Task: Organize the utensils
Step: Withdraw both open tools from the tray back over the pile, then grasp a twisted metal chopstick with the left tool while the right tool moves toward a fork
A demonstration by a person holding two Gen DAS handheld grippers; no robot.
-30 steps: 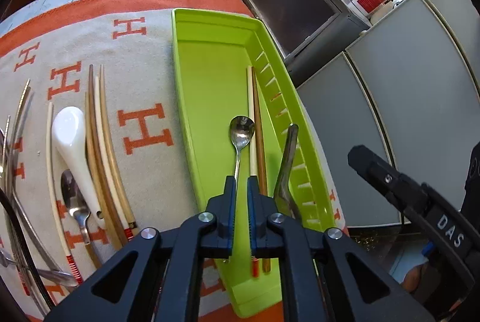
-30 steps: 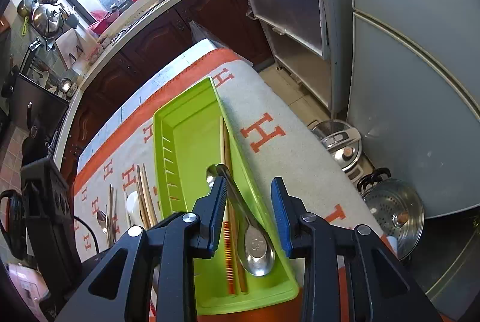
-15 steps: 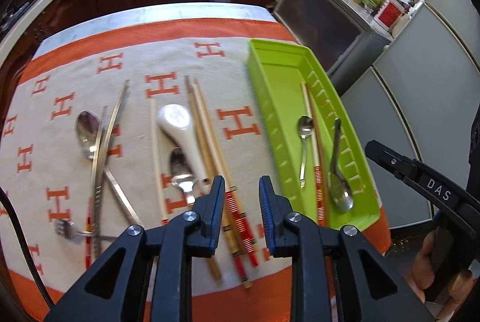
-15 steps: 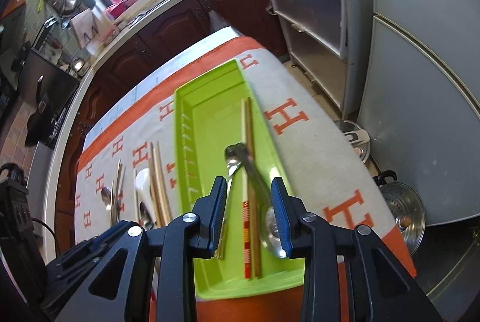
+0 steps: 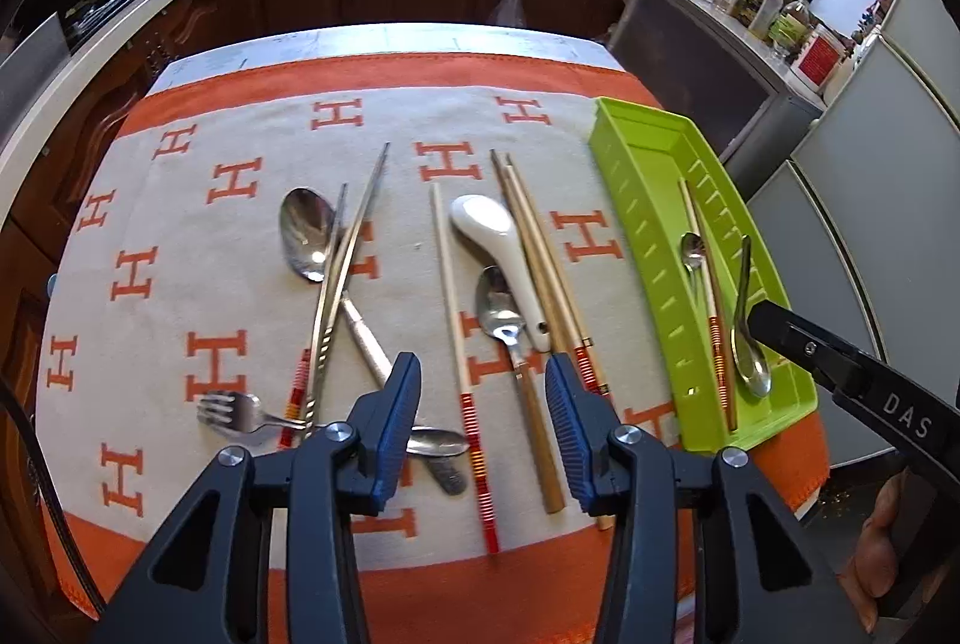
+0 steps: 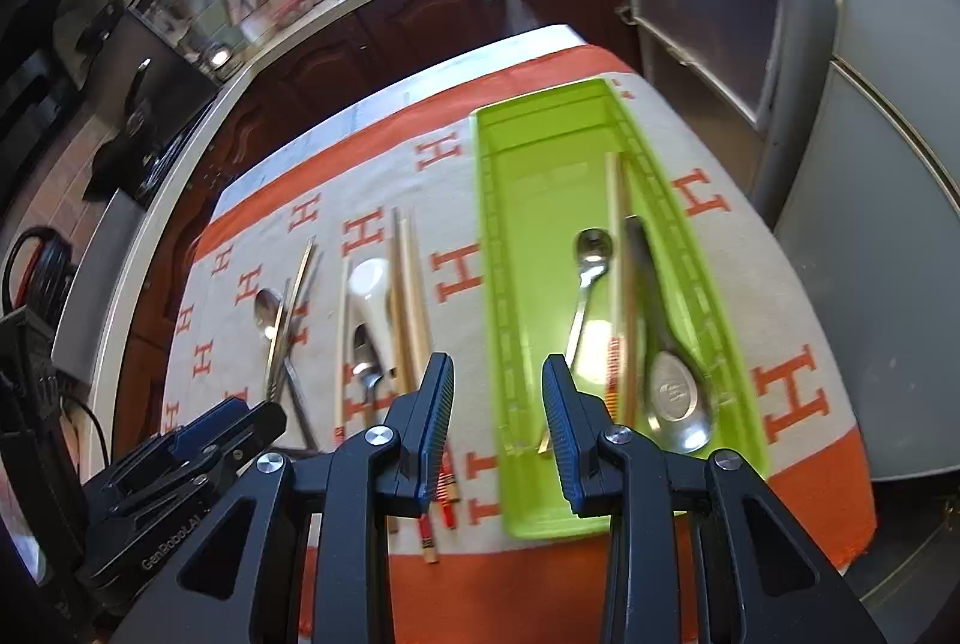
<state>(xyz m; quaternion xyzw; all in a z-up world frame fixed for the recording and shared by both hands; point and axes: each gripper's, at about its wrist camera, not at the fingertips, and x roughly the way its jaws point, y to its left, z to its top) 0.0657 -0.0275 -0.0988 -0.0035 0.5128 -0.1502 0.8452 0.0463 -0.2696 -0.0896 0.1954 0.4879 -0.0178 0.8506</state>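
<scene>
Low in the left wrist frame, the left gripper (image 5: 483,425) hangs empty above loose cutlery on the orange-and-cream H-patterned cloth (image 5: 180,236), its jaws just opened partway. At right, the lime-green plastic tray (image 5: 645,224) holds chopsticks and two metal spoons. Bottom centre of the right wrist frame, the right gripper (image 6: 495,425) holds nothing, jaws narrowly parted.
</scene>
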